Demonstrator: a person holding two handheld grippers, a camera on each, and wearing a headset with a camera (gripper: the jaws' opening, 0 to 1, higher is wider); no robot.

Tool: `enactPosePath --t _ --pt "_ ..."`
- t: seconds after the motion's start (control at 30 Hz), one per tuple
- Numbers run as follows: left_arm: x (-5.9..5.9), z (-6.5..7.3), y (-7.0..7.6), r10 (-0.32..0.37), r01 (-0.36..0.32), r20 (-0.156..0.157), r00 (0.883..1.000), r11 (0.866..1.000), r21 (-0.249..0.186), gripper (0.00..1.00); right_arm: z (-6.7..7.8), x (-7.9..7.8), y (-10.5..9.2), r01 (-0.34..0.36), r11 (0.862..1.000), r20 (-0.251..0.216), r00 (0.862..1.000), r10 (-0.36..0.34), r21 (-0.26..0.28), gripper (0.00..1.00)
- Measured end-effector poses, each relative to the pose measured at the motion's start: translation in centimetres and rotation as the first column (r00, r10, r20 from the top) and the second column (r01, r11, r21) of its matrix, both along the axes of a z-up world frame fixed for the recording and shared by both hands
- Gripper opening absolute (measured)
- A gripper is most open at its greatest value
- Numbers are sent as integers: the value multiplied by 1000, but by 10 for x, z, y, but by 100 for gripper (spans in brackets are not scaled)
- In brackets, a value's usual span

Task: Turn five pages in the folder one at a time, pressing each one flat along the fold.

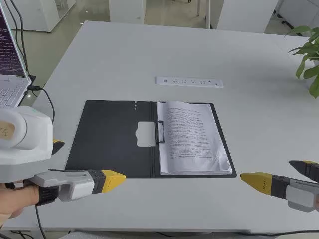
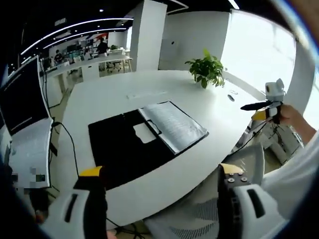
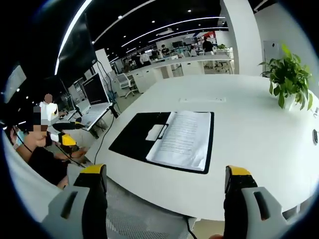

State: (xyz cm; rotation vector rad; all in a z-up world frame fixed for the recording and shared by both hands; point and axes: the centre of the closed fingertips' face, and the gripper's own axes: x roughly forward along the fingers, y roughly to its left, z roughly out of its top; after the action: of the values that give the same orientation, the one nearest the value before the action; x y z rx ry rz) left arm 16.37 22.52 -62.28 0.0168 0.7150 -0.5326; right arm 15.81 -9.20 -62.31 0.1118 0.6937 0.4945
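A black folder (image 1: 107, 139) lies open on the white table (image 1: 149, 50). Its left cover is bare apart from a white clip plate (image 1: 146, 134) at the spine. A stack of printed pages (image 1: 192, 137) lies on the right half, slightly curled at the near corner. My left gripper (image 1: 85, 163) hovers open near the table's front edge, left of the folder's near corner. My right gripper (image 1: 269, 171) hangs open to the right of the folder's near right corner. The left gripper view has the folder (image 2: 119, 144) and pages (image 2: 172, 124) ahead of open jaws; the right gripper view has the pages (image 3: 182, 137) likewise.
A white power strip (image 1: 189, 81) lies beyond the folder. A laptop (image 1: 10, 74) with a cable (image 1: 47, 99) sits at the far left edge. A potted plant (image 1: 309, 55) stands at the right. Office desks and people are in the background.
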Motion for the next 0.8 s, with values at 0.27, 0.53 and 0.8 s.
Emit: enactPosePath --t 0.27,0.53,0.8 --pt "2 -1 -4 -10 10 -4 1000 1000 -1 90 -3 -2 0 -3 1000 -2 1000 3 -3 96" --pt "4 -1 -6 -16 16 -2 1000 1000 0 89 -1 0 -2 1 1000 2 1000 -1 -1 96" --pt "6 -3 -6 -21 21 -5 1000 1000 8 89 -1 1 -1 -9 1000 4 1000 9 -5 97"
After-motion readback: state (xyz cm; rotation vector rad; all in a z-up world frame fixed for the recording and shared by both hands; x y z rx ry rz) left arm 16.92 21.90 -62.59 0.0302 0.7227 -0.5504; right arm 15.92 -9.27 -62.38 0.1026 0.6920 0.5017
